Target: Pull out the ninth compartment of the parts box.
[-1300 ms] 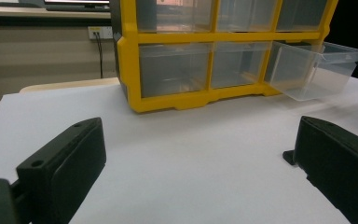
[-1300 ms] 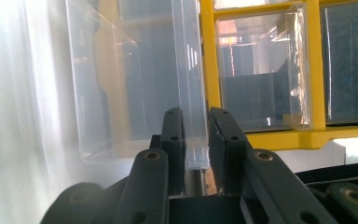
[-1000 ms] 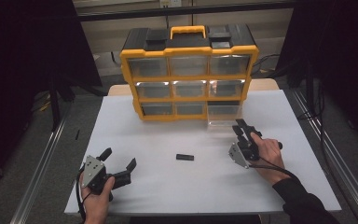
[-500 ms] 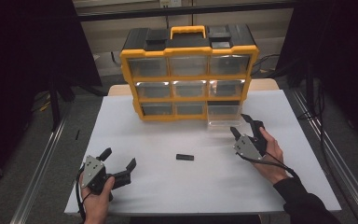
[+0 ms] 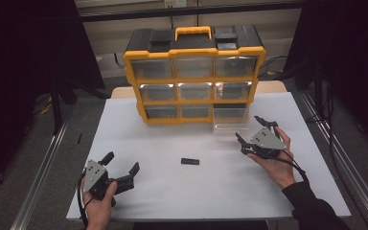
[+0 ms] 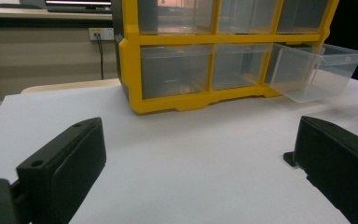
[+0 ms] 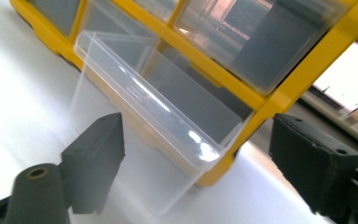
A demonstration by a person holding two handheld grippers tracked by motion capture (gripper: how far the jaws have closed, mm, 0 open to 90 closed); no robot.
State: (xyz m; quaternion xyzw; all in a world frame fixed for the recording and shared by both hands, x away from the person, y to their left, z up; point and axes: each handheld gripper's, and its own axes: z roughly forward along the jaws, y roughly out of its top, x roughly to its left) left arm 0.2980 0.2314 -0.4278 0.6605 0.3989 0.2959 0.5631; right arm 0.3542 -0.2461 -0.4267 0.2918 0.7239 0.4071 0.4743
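Unlabelled yellow organizer (image 5: 194,76) — clear drawer (image 5: 230,118) pulled out

High view: fixed above the near side of the white table (image 5: 172,143), facing forward and down; the yellow drawer cabinet (image 5: 194,76) stands at the far middle, well off from the lens.

Left gripper view: low over the tabletop, level, rides on the left gripper (image 6: 191,163) and faces the cabinet (image 6: 130,70) from its front-left at middling range; bottom and middle drawer rows in frame.

Right gripper view: rides on the right gripper (image 7: 193,158), rolled so the cabinet (image 7: 298,74) runs diagonally, very close to its bottom-right corner.

Shared by all three: the pulled-out clear drawer (image 5: 230,120) (image 6: 317,70) (image 7: 158,121) at the cabinet's bottom right, plus the tabletop before it.
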